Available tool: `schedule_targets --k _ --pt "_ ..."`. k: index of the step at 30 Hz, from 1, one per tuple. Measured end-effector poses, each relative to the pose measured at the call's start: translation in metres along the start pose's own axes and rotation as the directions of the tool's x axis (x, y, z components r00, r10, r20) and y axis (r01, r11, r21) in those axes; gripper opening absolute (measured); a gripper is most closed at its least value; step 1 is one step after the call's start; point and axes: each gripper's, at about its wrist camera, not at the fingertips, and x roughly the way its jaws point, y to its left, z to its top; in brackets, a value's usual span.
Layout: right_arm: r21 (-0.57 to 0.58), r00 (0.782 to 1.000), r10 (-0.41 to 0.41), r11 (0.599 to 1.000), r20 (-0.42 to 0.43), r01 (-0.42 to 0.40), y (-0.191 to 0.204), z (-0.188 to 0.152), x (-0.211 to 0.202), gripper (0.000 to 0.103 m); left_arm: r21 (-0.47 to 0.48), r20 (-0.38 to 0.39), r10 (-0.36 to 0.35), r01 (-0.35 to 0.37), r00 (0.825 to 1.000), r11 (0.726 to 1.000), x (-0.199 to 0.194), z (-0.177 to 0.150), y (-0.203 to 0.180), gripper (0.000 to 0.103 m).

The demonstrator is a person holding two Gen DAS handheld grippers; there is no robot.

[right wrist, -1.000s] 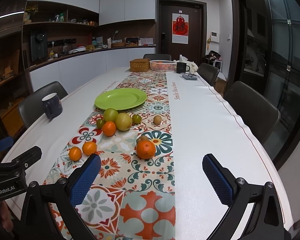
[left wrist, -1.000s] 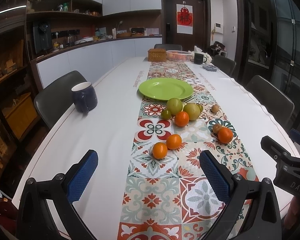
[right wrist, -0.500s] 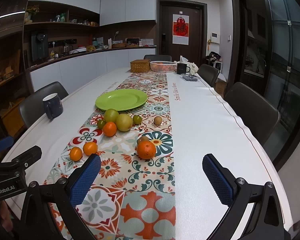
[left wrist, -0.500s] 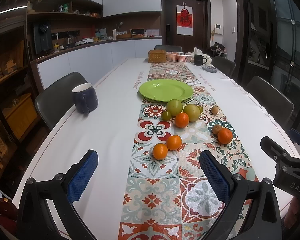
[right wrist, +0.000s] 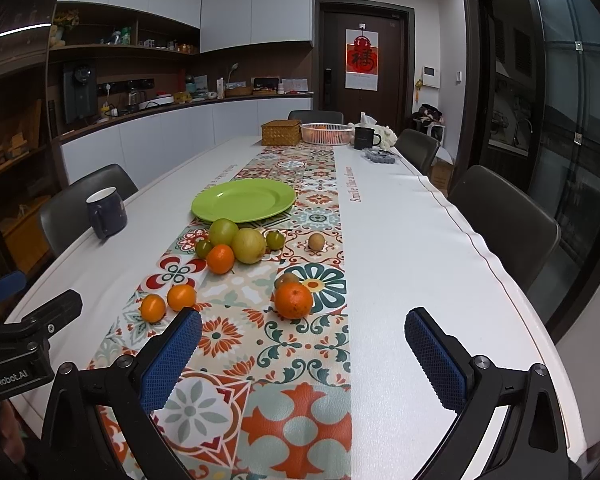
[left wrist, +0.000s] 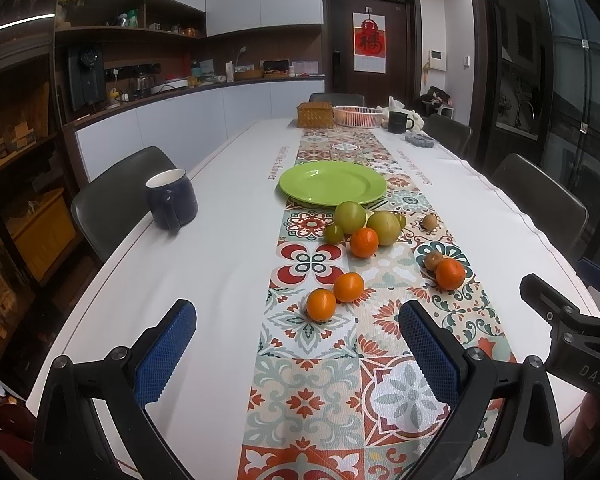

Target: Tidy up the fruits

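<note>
Evidently nothing is sorted yet: the green plate [left wrist: 332, 182] sits bare, fruits [left wrist: 362, 242] loose on the table [left wrist: 220, 256]. Both tongs, left [left wrist: 296, 344] and right [right wrist: 304, 348], gape wide, holding nothing.

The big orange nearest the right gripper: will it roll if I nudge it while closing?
Probably: the big orange is round and sits loose on the flat runner. The brown fruit right behind it may get bumped. The right gripper, open wide, should clear it.

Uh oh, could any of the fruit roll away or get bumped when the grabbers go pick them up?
Maybe. The fruits are round and lie loose on the table runner, so a nudge could send one rolling. The nearest orange touches a small brown fruit, so grabbing it may knock that one. The two small oranges sit close together; the open left gripper might catch both.
</note>
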Motion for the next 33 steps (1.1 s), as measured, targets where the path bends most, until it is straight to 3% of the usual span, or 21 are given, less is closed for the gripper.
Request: schedule_targets --k 33 --pt "-0.002 1.000 0.004 1.000 -0.010 -0.004 0.0020 -0.0010 0.0005 0.102 0.003 -0.003 0.008 -0.008 1.000 1.000 0.0009 0.0016 0.0010 0.103"
